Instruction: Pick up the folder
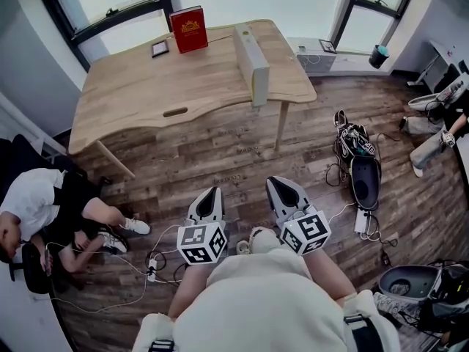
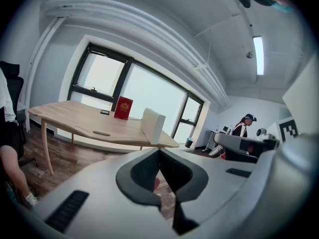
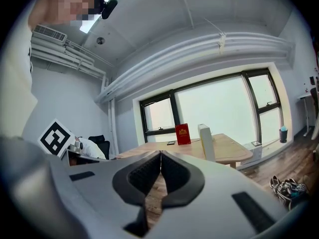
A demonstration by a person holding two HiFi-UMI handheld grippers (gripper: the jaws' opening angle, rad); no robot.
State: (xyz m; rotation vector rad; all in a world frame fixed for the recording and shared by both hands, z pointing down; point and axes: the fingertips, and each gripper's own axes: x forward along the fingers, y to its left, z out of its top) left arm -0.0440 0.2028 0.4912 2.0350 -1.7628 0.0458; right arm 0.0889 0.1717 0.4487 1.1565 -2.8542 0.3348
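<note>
A red folder (image 1: 189, 29) stands upright at the far edge of the wooden table (image 1: 146, 86). To its right a white box file (image 1: 251, 63) stands on edge. Both grippers hang over the wood floor, well short of the table and close to my body. My left gripper (image 1: 212, 193) is shut with nothing in it, and my right gripper (image 1: 278, 182) is shut and empty too. In the left gripper view, the left gripper (image 2: 159, 151) points toward the red folder (image 2: 123, 108) and the white file (image 2: 152, 125). In the right gripper view, the right gripper (image 3: 160, 153) sits below the red folder (image 3: 183, 134) and the white file (image 3: 206, 142).
A small dark device (image 1: 160, 48) lies next to the red folder. A person (image 1: 44, 211) sits on the floor at left, by a power strip and cables (image 1: 152, 270). A bag (image 1: 355, 141) and a dark case (image 1: 365, 182) lie right of the table.
</note>
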